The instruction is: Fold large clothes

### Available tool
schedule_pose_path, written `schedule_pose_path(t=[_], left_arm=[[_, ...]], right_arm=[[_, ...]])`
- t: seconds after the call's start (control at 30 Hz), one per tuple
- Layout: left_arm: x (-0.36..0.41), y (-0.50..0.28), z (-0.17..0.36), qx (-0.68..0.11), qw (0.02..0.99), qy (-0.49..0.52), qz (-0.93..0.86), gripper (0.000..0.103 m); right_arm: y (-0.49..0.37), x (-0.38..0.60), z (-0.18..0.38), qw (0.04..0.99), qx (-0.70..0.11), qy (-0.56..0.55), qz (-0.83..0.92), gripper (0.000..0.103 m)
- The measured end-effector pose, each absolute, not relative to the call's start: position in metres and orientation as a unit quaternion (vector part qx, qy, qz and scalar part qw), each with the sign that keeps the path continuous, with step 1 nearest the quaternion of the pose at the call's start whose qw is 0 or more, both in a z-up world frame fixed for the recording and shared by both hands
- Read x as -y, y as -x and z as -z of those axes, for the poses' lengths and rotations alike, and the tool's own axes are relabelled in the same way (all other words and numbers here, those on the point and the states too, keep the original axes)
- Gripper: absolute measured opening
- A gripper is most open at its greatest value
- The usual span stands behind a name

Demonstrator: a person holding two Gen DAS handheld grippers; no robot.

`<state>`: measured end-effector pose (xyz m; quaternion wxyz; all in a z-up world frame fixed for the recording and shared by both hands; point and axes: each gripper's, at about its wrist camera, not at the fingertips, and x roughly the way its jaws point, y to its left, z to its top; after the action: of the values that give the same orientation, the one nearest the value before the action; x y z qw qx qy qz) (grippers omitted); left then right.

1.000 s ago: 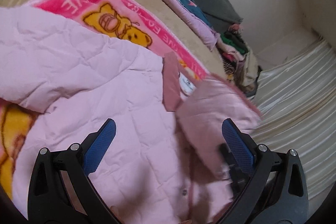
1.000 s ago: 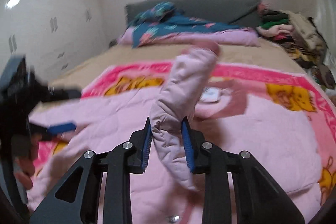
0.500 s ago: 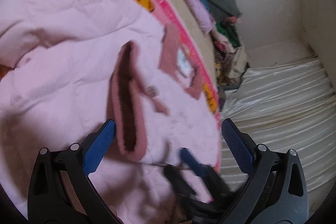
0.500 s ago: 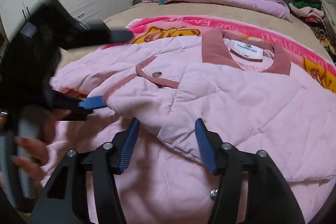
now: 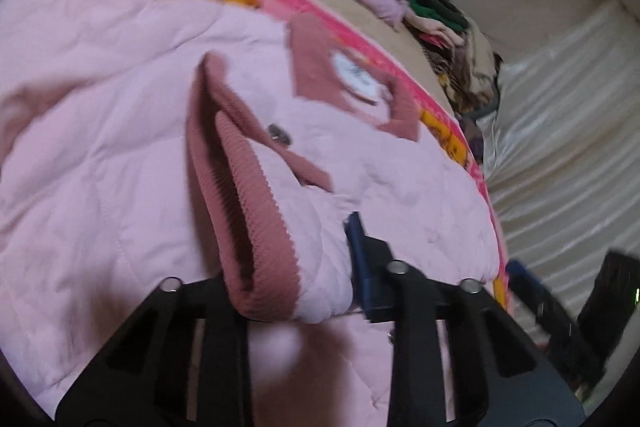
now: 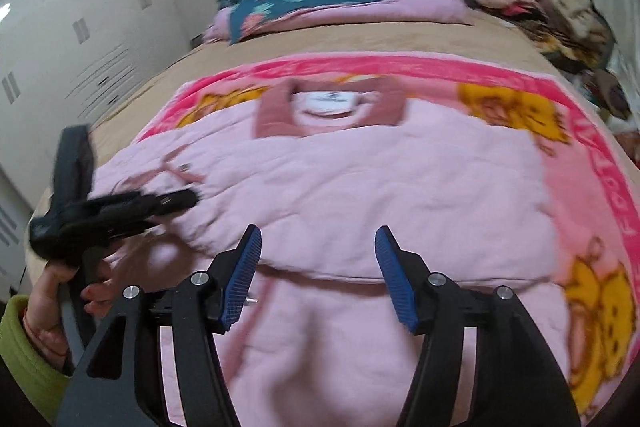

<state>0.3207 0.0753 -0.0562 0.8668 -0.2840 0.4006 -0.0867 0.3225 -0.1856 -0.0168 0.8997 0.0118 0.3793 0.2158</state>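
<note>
The sleeve cuff (image 5: 256, 243), carried a second ago by the right tool (image 6: 316, 275), is now pinched in the left tool (image 5: 292, 267), while the right tool is spread and empty above the pink quilted jacket (image 6: 360, 179). The sleeve fold is judged handed over, not finished. The jacket is laid on the cartoon blanket (image 6: 580, 131) on the bed (image 6: 360, 39). The ribbed cuff and grip are shown only in the left view; the whole collar (image 6: 272, 111) and the holding hand (image 6: 52, 291) only in the right.
</note>
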Motion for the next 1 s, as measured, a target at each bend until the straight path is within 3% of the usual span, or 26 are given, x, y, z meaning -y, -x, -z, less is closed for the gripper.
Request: schedule_pose_path(t=[0.2, 0.3, 0.63, 1.0], left_arm=[[-0.067, -0.300, -0.013, -0.301, 0.929, 0.201, 0.081, 0.012], [-0.076, -0.305, -0.024, -0.274, 0.944, 0.175, 0.053, 0.012], [-0.116, -0.336, 0.063, -0.392, 0.895, 0.213, -0.014, 0.014], [-0.123, -0.328, 0.070, -0.407, 0.886, 0.220, -0.014, 0.035]], right_arm=[[-0.341, 0.227, 0.009, 0.915, -0.364, -0.047, -0.167, 0.058], [-0.351, 0.231, 0.011, 0.917, -0.366, -0.038, -0.152, 0.058], [-0.377, 0.213, 0.034, 0.908, -0.393, -0.015, -0.144, 0.058], [-0.407, 0.236, 0.088, 0.882, -0.456, -0.042, -0.114, 0.063]])
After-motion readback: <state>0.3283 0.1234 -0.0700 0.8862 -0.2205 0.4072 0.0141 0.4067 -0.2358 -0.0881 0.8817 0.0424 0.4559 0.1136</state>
